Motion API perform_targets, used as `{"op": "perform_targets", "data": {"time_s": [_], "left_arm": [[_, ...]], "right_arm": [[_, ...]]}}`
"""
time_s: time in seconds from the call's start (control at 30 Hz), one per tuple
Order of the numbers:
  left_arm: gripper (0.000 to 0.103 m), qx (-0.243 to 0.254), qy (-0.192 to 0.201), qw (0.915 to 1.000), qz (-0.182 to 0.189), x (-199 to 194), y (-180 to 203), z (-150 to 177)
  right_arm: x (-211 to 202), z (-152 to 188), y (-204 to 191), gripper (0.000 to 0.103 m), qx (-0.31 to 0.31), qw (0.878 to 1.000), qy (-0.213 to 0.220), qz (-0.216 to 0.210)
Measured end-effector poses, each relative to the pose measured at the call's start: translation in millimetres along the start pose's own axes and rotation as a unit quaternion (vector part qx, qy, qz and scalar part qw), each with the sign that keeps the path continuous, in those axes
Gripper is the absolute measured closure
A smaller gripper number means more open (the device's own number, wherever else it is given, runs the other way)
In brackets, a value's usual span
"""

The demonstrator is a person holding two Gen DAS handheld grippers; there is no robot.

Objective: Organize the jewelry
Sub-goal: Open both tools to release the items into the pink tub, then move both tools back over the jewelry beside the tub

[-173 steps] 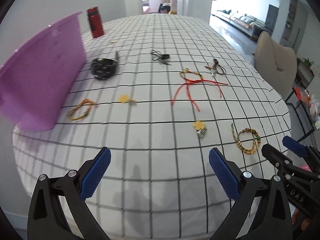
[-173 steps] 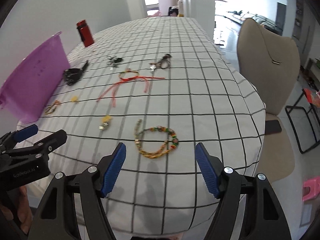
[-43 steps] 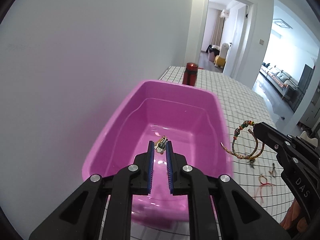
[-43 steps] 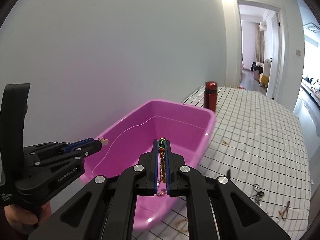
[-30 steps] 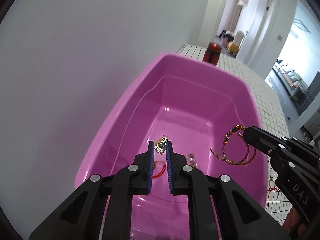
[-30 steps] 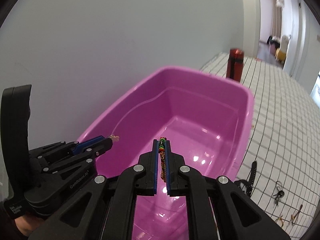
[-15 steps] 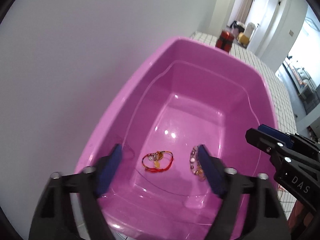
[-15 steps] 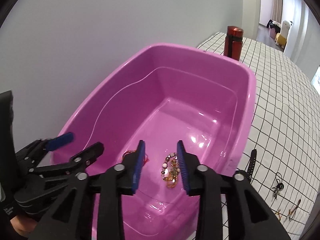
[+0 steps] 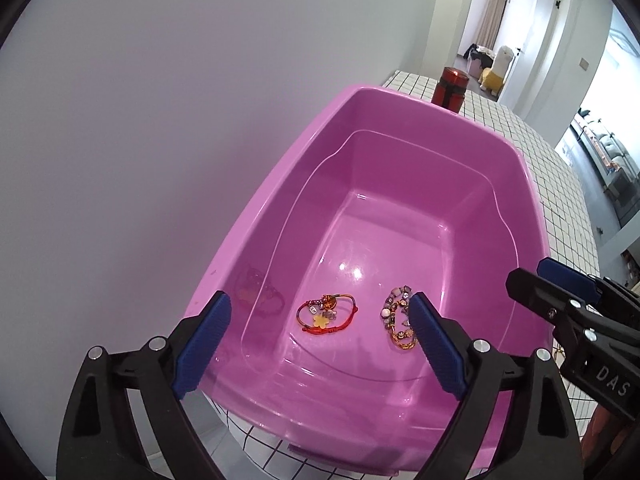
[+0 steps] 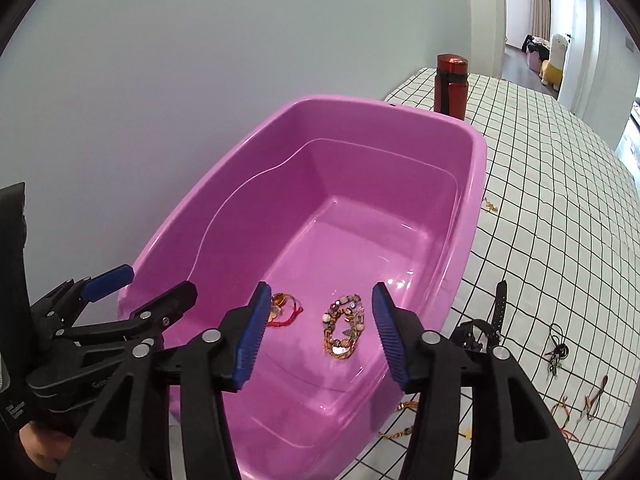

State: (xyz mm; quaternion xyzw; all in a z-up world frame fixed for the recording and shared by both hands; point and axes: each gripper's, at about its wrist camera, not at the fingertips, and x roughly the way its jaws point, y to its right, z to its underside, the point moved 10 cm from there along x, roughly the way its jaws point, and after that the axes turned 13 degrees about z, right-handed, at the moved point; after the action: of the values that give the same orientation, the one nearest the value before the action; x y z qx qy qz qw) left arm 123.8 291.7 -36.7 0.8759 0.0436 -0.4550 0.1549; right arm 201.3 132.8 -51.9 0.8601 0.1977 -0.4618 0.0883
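Observation:
A purple plastic tub (image 9: pixel 280 184) stands at the table's edge against the wall. On its floor lie a red cord bracelet with a yellow flower charm (image 9: pixel 326 314) and a heap of beaded and gold braided bracelets (image 9: pixel 396 320). My left gripper (image 9: pixel 318 304) hovers above the tub's near end, its jaws opening wide, with nothing between the pads. My right gripper (image 10: pixel 320 292) hangs over the same end, jaws opening and empty, with the beaded heap (image 10: pixel 344 328) and red bracelet (image 10: pixel 284 310) below it. The tub (image 10: pixel 476 184), left gripper (image 10: pixel 158 280) and right gripper (image 9: pixel 534 274) each show in the other view.
A red bottle (image 10: pixel 452 84) stands behind the tub on the checked tablecloth (image 10: pixel 560 200). A black watch (image 10: pixel 480 328), a dark key-like piece (image 10: pixel 556 352), cords (image 10: pixel 588 404) and a braided bracelet (image 10: pixel 400 432) lie to the tub's right. A white wall is close on the left.
Both grippers were shut, the left on a small charm and the right on a braided bracelet. Both have opened, and the pieces now lie on the tub floor.

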Motion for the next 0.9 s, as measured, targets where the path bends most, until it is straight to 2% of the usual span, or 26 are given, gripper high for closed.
{"op": "perform_targets", "data": {"time_s": [0.37, 0.53, 0.73, 0.9], "left_arm": [[0.009, 0.016, 0.016, 0.9997, 0.005, -21.2, 4.0, 9.9], [0.008, 0.045, 0.03, 0.9985, 0.011, -33.2, 12.7, 18.8], [0.006, 0.083, 0.049, 0.9949, 0.029, -43.4, 32.1, 27.1], [0.006, 0.127, 0.058, 0.9881, 0.066, -45.5, 64.9, 35.0]], "right_arm": [[-22.7, 19.7, -1.2, 0.041, 0.021, 1.0, 0.004, 0.003], [-38.6, 36.7, 5.3, 0.036, 0.045, 0.999, 0.019, 0.008], [-60.1, 57.7, 20.2, 0.036, 0.081, 0.996, 0.043, 0.021], [-83.0, 80.7, 49.0, 0.034, 0.115, 0.988, 0.076, 0.061]]}}
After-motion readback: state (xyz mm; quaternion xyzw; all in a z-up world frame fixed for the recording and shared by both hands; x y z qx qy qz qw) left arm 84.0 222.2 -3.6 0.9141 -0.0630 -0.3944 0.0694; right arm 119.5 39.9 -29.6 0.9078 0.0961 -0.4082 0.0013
